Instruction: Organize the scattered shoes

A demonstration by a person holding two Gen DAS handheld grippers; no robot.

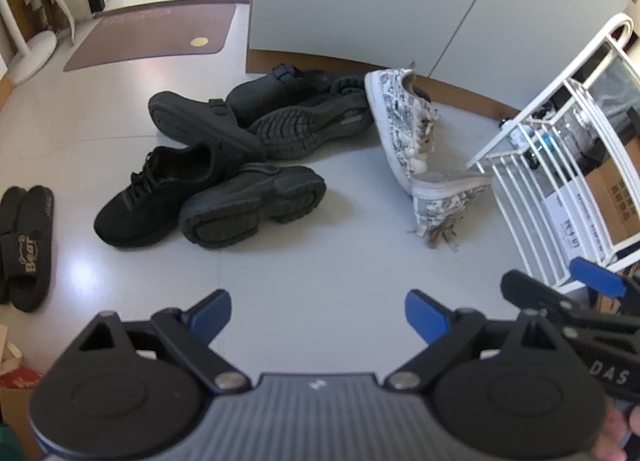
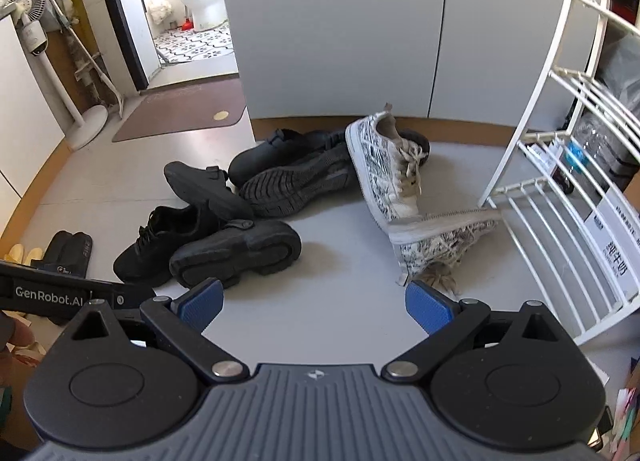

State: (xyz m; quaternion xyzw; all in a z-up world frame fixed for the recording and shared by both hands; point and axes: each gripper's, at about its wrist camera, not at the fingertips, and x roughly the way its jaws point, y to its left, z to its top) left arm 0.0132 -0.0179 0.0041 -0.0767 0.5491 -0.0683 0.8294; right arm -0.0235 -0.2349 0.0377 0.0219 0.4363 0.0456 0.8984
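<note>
"Bear" in gold on my black slide sandal. "GenRobot.AI" in white along my left gripper's body. "DAS" on my right gripper's side. Cardboard box print is Chinese, unreadable.

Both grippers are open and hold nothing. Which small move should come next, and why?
Probably ease the right gripper forward to the white patterned sneaker lying on its side. It is the nearest shoe, beside the white wire shoe rack, and apart from the black pile.
</note>
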